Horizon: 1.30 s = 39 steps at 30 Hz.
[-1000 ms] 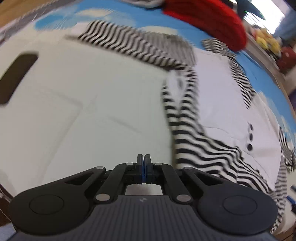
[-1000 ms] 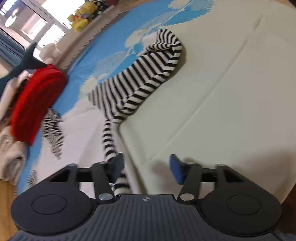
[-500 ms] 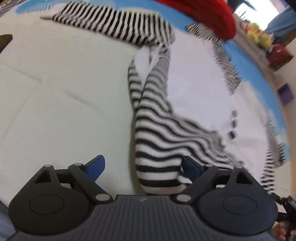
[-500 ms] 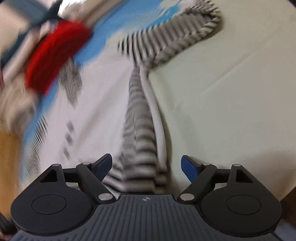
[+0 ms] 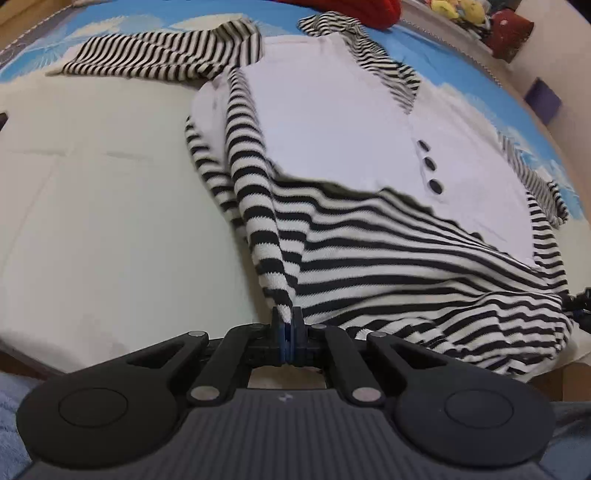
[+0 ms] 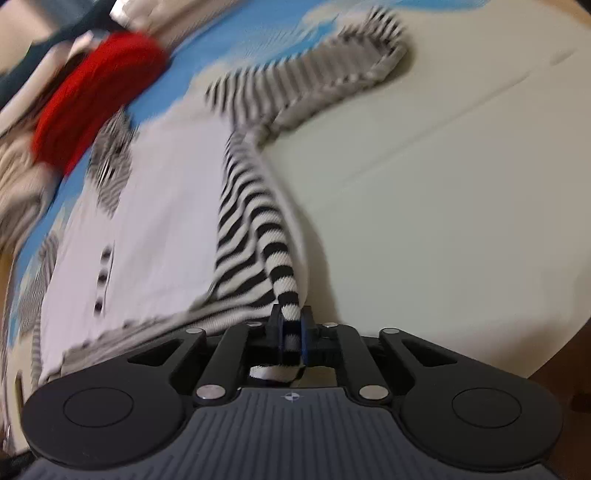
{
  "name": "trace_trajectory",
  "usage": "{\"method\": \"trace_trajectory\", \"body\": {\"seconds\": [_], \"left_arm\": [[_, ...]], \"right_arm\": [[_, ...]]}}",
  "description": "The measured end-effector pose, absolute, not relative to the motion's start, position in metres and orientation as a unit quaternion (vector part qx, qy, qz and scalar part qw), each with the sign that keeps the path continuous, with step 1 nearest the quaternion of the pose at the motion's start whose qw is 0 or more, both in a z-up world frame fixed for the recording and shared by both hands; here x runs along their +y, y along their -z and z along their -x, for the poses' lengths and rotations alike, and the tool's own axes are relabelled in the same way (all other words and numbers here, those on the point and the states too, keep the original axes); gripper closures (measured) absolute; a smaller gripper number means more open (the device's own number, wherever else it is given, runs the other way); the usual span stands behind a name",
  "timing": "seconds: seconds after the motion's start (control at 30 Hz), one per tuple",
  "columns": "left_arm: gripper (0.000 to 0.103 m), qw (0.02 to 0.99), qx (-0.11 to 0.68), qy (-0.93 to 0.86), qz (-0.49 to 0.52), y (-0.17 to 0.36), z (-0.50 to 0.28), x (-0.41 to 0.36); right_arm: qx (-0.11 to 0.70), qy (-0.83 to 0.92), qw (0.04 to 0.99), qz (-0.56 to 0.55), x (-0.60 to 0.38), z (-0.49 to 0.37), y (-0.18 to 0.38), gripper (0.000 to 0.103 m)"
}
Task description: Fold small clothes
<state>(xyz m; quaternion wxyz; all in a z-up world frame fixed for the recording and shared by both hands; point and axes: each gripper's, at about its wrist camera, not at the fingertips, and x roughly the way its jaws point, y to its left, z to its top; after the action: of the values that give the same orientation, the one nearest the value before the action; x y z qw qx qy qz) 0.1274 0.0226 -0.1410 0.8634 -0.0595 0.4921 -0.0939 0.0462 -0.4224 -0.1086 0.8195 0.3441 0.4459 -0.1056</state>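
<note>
A small white garment with black-and-white striped sleeves and hem [image 5: 332,122] lies on the bed, three black buttons [image 5: 429,162] on its front. My left gripper [image 5: 287,325] is shut on a striped edge of the garment [image 5: 273,258] near the bed's front edge. My right gripper [image 6: 291,325] is shut on striped fabric [image 6: 284,273] of the same garment [image 6: 162,206]; a bit of it pokes out behind the jaws. One striped sleeve [image 5: 166,55] stretches out to the far left, and it shows blurred in the right wrist view [image 6: 325,85].
The bed has a pale cream cover [image 5: 92,192] and a blue-and-white printed sheet [image 5: 129,18] further back. A red garment [image 6: 96,92] lies at the far side. Soft toys [image 5: 458,9] and a purple box [image 5: 543,98] sit beyond the bed.
Both grippers were open half a second ago, straddling the striped fabric. Now both have closed on it. The right view is still motion-blurred.
</note>
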Motion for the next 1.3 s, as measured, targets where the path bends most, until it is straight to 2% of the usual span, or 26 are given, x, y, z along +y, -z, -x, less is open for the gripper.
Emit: {"method": "trace_trajectory", "body": {"seconds": [0.03, 0.07, 0.1, 0.13, 0.17, 0.2, 0.23, 0.37, 0.5, 0.6, 0.67, 0.73, 0.83, 1.0, 1.1, 1.17, 1.3], "left_arm": [[0.096, 0.860, 0.495, 0.093, 0.081, 0.144, -0.129, 0.028], [0.092, 0.858, 0.496, 0.091, 0.099, 0.143, -0.132, 0.031], [0.080, 0.855, 0.497, 0.089, 0.117, 0.143, -0.132, 0.036], [0.064, 0.852, 0.499, 0.092, 0.128, 0.141, -0.131, 0.037], [0.058, 0.852, 0.497, 0.099, 0.135, 0.138, -0.128, 0.037], [0.049, 0.855, 0.490, 0.105, 0.137, 0.134, -0.124, 0.037], [0.046, 0.859, 0.482, 0.111, 0.134, 0.128, -0.121, 0.034], [0.047, 0.878, 0.452, 0.122, 0.103, 0.110, -0.121, 0.011], [0.048, 0.877, 0.445, 0.156, 0.096, 0.103, -0.134, -0.018], [0.048, 0.861, 0.453, 0.190, 0.130, 0.095, -0.151, -0.037], [0.042, 0.850, 0.450, 0.235, 0.140, 0.087, -0.161, -0.054], [0.017, 0.857, 0.444, 0.242, 0.103, 0.085, -0.169, -0.076], [0.016, 0.875, 0.440, 0.202, 0.031, 0.096, -0.172, -0.091], [0.016, 0.892, 0.421, 0.131, 0.101, 0.096, -0.153, -0.022], [0.016, 0.910, 0.408, -0.005, 0.076, 0.096, -0.138, 0.024], [0.016, 0.901, 0.424, -0.077, 0.047, 0.110, -0.137, 0.046], [0.015, 0.853, 0.517, -0.070, 0.029, 0.152, -0.151, 0.048]], "right_arm": [[0.450, 0.102, 0.819, -0.342, -0.421, -0.045, 0.110, 0.069], [0.443, 0.092, 0.824, -0.340, -0.421, -0.041, 0.109, 0.057], [0.440, 0.088, 0.827, -0.338, -0.421, -0.037, 0.107, 0.050], [0.436, 0.094, 0.829, -0.336, -0.421, -0.031, 0.106, 0.040], [0.425, 0.115, 0.833, -0.336, -0.423, -0.022, 0.103, 0.038], [0.412, 0.136, 0.837, -0.333, -0.426, -0.012, 0.100, 0.038], [0.399, 0.150, 0.845, -0.323, -0.423, -0.005, 0.096, 0.038], [0.353, 0.122, 0.883, -0.285, -0.405, 0.006, 0.079, 0.038], [0.352, 0.082, 0.895, -0.263, -0.383, -0.009, 0.071, 0.038], [0.373, 0.083, 0.889, -0.254, -0.374, -0.027, 0.075, 0.038], [0.380, 0.080, 0.888, -0.248, -0.371, -0.034, 0.077, 0.038], [0.386, 0.078, 0.887, -0.243, -0.369, -0.037, 0.076, 0.038], [0.392, 0.076, 0.885, -0.239, -0.366, -0.041, 0.077, 0.038], [0.391, 0.065, 0.887, -0.238, -0.367, -0.044, 0.074, 0.038], [0.391, 0.056, 0.888, -0.235, -0.369, -0.044, 0.072, 0.038], [0.386, 0.045, 0.891, -0.234, -0.368, -0.043, 0.070, 0.038], [0.384, 0.045, 0.893, -0.230, -0.364, -0.040, 0.068, 0.038]]}}
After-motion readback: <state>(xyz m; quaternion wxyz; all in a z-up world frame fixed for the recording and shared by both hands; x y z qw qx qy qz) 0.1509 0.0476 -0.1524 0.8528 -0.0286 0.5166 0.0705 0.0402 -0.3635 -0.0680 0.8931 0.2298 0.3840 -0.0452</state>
